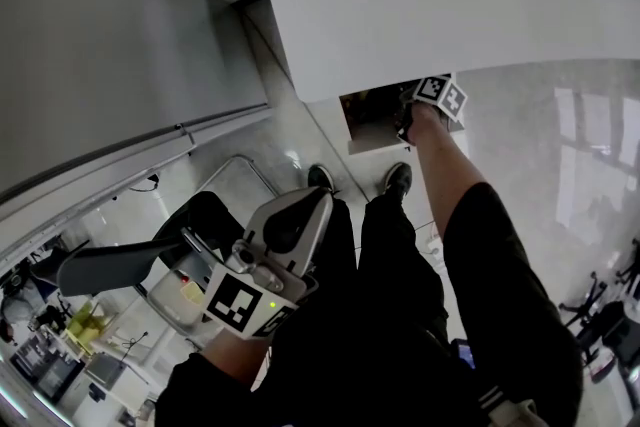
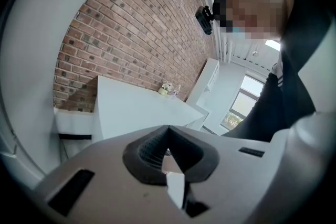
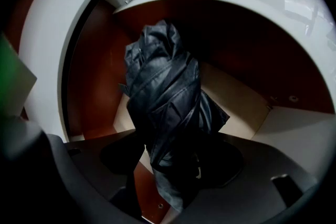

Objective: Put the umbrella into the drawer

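Now our right gripper [image 3: 173, 165] has its jaws clamped on the umbrella [image 3: 165, 107], which reaches into the open drawer [image 3: 239, 94]. Our left gripper [image 2: 169, 150] is closed on nothing, by our lap. Released too high, we judge, the loose folds could catch on the rim and block closing

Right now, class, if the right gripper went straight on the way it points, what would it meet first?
Probably the pale floor of the open drawer: the right gripper, jaws shut on the black umbrella, points into it, so the umbrella's end would touch first. Depth is unclear.
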A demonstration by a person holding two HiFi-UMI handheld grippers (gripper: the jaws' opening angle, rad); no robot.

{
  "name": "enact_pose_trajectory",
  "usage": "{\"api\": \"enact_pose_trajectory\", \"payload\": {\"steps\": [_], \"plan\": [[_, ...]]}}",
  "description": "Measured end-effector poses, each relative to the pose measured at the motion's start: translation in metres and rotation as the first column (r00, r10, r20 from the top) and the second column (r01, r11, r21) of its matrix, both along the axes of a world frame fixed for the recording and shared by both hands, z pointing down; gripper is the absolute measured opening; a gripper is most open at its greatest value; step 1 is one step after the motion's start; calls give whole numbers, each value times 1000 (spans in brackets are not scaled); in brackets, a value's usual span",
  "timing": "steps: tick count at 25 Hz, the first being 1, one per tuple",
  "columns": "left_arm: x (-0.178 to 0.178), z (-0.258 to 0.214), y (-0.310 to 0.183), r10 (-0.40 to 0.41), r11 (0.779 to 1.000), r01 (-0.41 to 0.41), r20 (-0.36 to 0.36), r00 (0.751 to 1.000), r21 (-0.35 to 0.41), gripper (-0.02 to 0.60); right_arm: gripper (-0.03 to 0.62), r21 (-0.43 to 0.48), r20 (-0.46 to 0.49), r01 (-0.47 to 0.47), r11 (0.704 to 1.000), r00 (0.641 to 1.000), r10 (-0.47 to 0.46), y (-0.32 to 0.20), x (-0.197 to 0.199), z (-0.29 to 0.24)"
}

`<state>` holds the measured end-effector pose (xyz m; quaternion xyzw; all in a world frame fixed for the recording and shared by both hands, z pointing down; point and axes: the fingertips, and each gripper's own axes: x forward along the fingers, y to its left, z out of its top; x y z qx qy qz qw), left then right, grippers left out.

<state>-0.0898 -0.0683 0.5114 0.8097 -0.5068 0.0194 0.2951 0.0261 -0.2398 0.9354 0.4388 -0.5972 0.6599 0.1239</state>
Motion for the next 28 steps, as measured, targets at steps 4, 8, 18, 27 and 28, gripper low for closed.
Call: {"api": "enact_pose_trajectory", "payload": {"steps": [4, 8, 18, 27, 28], "plan": [[0, -13, 4, -3, 1000, 3, -13, 1000, 12, -3, 296, 48, 5, -44, 998, 999, 43, -2, 11, -20], [0, -30, 11, -1, 999, 2, -25, 1000, 39, -3, 296, 114, 33, -78, 990, 997, 75, 1, 19, -58], [5, -78, 32, 37, 993, -28, -75, 996, 110, -3, 295, 311, 116, 23, 950, 991, -62, 36, 18, -203], [16, -121, 40, 123, 977, -103, -98, 988, 186, -3, 218, 501, 168, 91, 861, 965, -199, 75, 8, -346], [19, -126, 41, 132, 975, -111, -98, 986, 195, -3, 212, 517, 175, 93, 851, 962, -211, 81, 9, -361]]}}
